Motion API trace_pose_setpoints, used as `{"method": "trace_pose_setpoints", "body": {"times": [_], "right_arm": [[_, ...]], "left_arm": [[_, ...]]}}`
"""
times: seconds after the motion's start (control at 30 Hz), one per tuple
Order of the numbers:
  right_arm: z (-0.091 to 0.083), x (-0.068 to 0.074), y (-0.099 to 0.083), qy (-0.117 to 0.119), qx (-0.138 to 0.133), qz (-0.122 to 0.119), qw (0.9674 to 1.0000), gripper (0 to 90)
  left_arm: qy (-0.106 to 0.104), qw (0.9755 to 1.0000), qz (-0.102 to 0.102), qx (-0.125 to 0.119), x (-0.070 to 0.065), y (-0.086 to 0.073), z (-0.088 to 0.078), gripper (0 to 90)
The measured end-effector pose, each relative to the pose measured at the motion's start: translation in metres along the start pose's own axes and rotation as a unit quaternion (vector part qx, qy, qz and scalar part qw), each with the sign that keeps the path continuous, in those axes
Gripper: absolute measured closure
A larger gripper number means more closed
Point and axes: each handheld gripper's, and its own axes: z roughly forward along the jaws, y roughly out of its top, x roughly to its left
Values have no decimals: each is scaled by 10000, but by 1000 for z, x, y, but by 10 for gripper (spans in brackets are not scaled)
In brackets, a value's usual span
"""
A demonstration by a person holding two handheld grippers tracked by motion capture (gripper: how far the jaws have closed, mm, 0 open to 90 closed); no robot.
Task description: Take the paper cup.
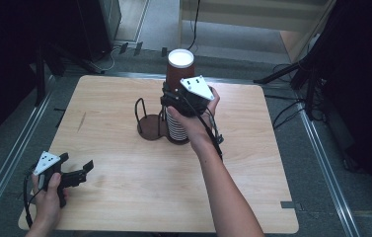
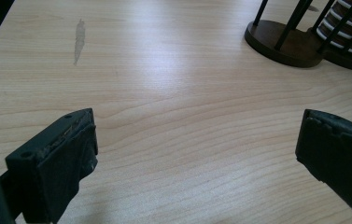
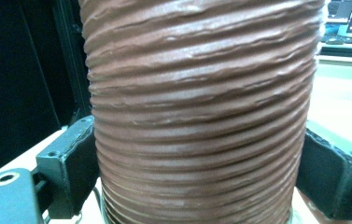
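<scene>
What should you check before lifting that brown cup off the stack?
1. Right gripper jaws on both sides of the brown ribbed cup: ok.
2. Firm grip, no slipping: cannot tell.
3. Cup upright above the cup stack in the holder: ok.
4. Left gripper open and away from the holder: ok.
5. Holder base flat on the table: ok.
6. Only one cup gripped: cannot tell.

Light wooden table [image 1: 124,207], grey carpet floor [image 1: 321,163], dark stands [image 1: 302,69] around.
</scene>
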Motion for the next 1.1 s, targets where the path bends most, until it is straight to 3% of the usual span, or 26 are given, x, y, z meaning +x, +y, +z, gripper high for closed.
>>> {"method": "trace_pose_setpoints", "body": {"times": [1.1], "right_arm": [[-7, 5, 49, -115, -403, 68, 9991, 125]], "left_arm": [[-3, 10000, 17, -51, 0, 0, 0, 0]]}}
